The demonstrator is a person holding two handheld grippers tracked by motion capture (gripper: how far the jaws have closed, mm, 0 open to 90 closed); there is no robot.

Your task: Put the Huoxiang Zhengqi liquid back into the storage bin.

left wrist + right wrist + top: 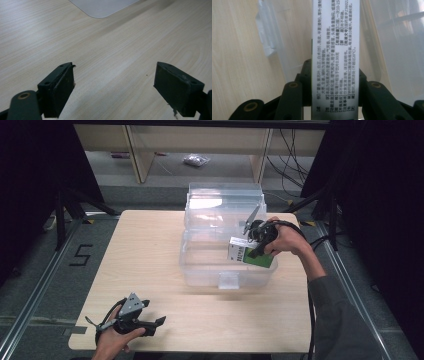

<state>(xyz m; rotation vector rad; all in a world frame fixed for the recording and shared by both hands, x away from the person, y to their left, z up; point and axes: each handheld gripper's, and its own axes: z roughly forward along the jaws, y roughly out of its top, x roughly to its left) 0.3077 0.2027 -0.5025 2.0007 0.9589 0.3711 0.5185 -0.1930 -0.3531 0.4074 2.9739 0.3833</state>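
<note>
A small rectangular cardboard box [248,256], green on its broad front face with a white end and a white narrow side, hangs tilted over the front right part of a clear plastic storage bin [200,270], its lower edge down inside the bin's walls. Seen from the right gripper view, the white narrow side [335,57] faces the camera, printed with dense rows of small black text running lengthwise along it. The bin stands open on the pale wooden table, its transparent lid raised behind it.

Light: overhead, falling evenly on the table [150,250].
Glare: showing on the clear bin [220,205].
Surround: lying dark.
Focus: softening in the close-up views.
</note>
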